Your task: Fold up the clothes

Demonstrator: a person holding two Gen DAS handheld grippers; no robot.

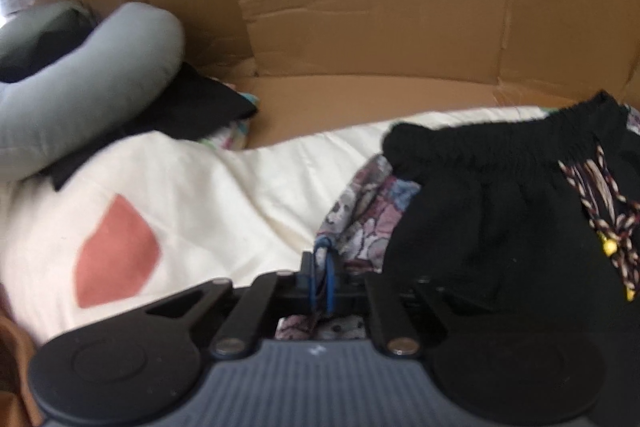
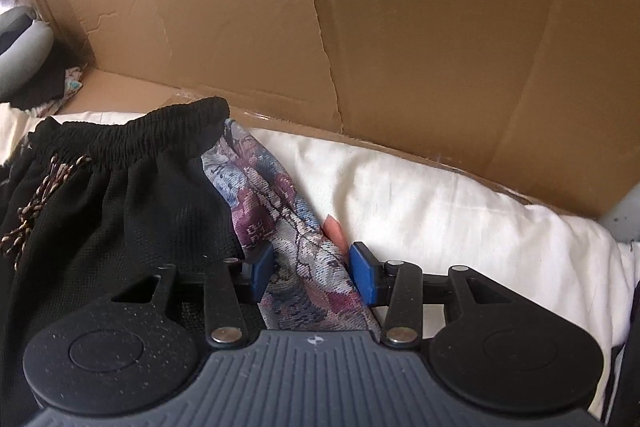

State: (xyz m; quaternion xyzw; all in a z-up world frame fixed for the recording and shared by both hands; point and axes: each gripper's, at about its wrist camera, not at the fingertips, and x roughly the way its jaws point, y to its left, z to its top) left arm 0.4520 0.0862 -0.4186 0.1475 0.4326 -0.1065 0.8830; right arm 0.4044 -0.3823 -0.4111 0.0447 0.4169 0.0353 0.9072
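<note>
Mid-fold: left gripper (image 1: 324, 283) clenched on floral garment (image 1: 360, 211) at six o'clock; right gripper (image 2: 312, 273) parted astride it, black shorts (image 2: 120, 203) at nine o'clock; closing needed before lifting

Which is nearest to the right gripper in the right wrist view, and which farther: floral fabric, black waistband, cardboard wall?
1. Floral fabric, between the right gripper's fingers.
2. Black waistband, ahead to the left.
3. Cardboard wall, behind everything.
</note>
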